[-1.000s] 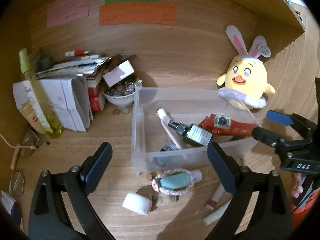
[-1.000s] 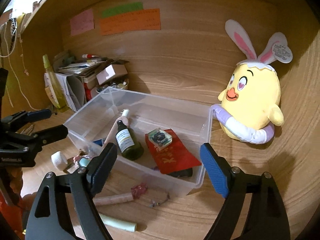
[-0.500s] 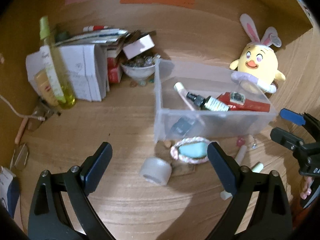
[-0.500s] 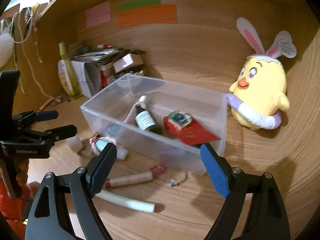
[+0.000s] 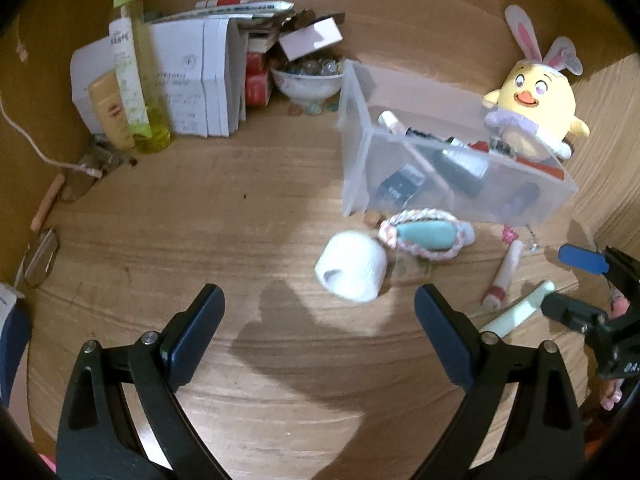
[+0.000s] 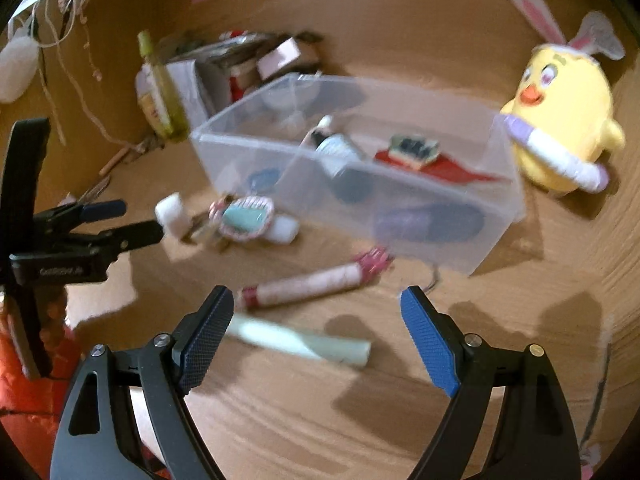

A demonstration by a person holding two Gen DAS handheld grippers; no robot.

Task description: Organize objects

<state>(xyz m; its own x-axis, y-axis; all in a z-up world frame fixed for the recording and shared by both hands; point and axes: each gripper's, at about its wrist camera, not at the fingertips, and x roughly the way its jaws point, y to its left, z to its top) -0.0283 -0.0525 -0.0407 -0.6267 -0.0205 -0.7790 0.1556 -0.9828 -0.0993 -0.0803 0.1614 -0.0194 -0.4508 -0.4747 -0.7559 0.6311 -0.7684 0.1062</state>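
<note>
A clear plastic bin [image 5: 356, 168] [image 6: 400, 208] stands on the wooden desk with a dark bottle, a red packet and other small items inside. In front of it lie a white roll [image 5: 352, 266] [image 6: 170, 214], a teal piece in a pink braided ring [image 5: 424, 234] [image 6: 244, 218], a pink tube [image 5: 506, 270] [image 6: 308, 284] and a pale green stick [image 5: 520, 312] [image 6: 304, 340]. My left gripper [image 5: 318, 292] [image 6: 140, 218] hangs open just short of the white roll. My right gripper [image 6: 317, 294] [image 5: 556, 280] is open above the tube and the stick, empty.
A yellow plush chick [image 5: 532, 108] [image 6: 560, 120] leans behind the bin's right end. At the back left stand a yellow-green spray bottle [image 5: 132, 68], white booklets [image 5: 192, 80] and a bowl of marbles [image 5: 308, 80]. A cable [image 5: 32, 148] runs along the left wall.
Both grippers have sunk toward the desk and tipped further down. The loose items in front of the bin look nearer and larger. Nothing was taken hold of.
</note>
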